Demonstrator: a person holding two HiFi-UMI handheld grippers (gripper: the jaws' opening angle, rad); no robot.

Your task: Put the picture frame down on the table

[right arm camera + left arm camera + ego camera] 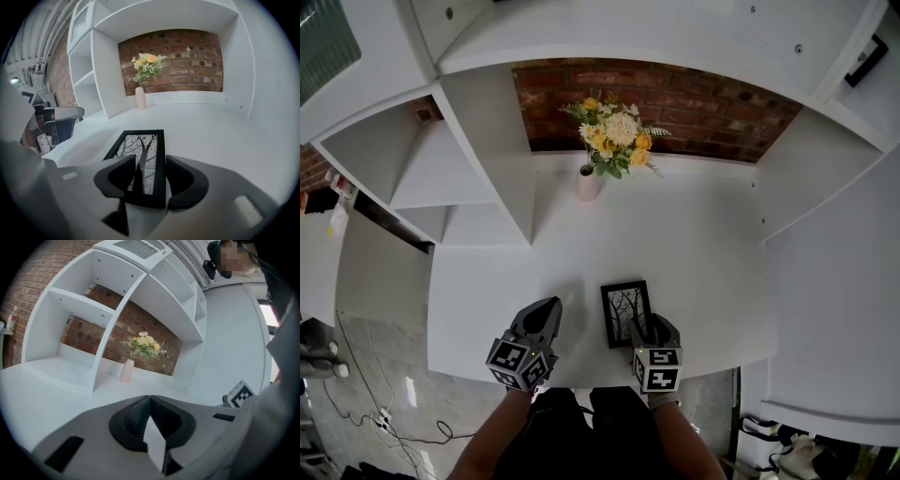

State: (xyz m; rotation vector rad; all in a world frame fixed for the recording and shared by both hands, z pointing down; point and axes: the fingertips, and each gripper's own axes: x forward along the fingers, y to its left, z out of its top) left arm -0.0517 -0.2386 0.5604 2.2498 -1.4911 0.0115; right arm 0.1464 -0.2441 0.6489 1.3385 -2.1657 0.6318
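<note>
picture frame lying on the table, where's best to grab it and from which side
Probably the near short end, approached low from the front edge of the table. The picture frame lies flat on it, long sides running away from the person, and its narrow width fits between the jaws of the open right claw there.

The head view looks steeply down from above the near edge of the table (694,253), with the left gripper (549,309) and right gripper (649,328) at its bottom. Each gripper view rides low and close behind its own jaws, facing the far brick wall (187,61), the right one tilted further down. All three views share the vase of flowers (591,178) and the white shelving (487,178).
</note>
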